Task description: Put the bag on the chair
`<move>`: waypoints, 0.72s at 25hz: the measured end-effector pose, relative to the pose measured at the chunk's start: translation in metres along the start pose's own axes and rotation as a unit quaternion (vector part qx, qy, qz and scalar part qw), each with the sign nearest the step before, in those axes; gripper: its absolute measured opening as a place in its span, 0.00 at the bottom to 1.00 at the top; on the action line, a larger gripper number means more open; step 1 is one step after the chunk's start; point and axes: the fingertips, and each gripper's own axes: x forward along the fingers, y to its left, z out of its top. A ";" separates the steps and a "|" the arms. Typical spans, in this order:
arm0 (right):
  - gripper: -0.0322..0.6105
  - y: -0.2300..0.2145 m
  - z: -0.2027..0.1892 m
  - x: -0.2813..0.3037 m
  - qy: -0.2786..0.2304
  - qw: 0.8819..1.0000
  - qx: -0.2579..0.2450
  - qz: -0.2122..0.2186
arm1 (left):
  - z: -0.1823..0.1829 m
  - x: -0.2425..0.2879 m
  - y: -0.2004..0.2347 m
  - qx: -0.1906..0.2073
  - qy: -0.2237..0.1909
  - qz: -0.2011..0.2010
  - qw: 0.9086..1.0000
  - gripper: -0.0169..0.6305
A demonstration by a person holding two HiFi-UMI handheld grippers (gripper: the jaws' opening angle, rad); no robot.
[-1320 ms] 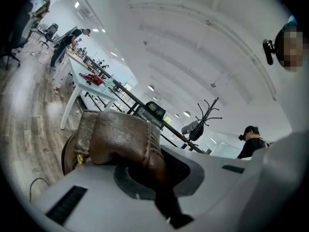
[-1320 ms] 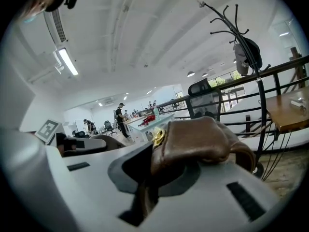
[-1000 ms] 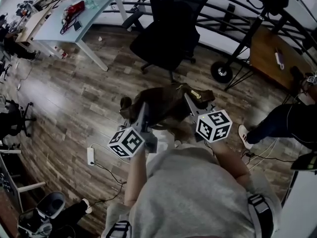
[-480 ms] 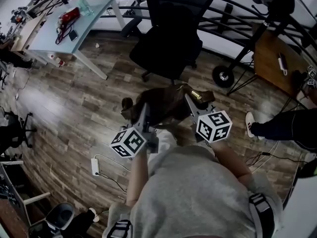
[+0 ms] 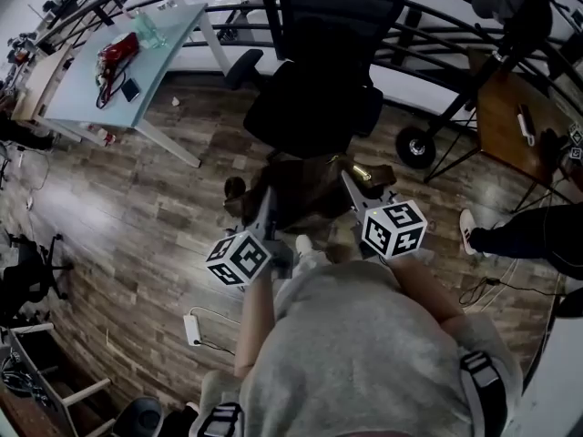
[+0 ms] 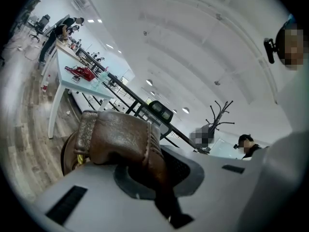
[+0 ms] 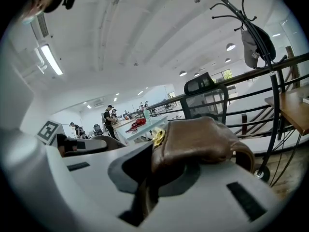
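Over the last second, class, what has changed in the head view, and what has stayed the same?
The person has carried the brown leather bag toward the black office chair, whose seat now sits just beyond the bag. The white power strip on the floor has slid down the frame. Unchanged: the left gripper and right gripper stay shut on opposite sides of the bag.

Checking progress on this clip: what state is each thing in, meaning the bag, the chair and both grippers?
bag: held up between both grippers, not yet on the chair
chair: upright, seat empty
left gripper: shut on the bag
right gripper: shut on the bag
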 end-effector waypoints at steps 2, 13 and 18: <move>0.09 0.000 0.008 0.016 -0.005 1.000 0.000 -0.005 | 0.013 0.012 0.009 0.002 0.002 -0.006 1.000 0.05; 0.09 -0.003 0.028 0.094 -0.019 0.999 0.006 -0.031 | 0.062 0.067 0.059 0.011 0.020 -0.032 0.999 0.05; 0.09 -0.004 0.038 0.116 -0.018 0.999 0.009 -0.039 | 0.079 0.086 0.074 0.006 0.027 -0.037 0.999 0.05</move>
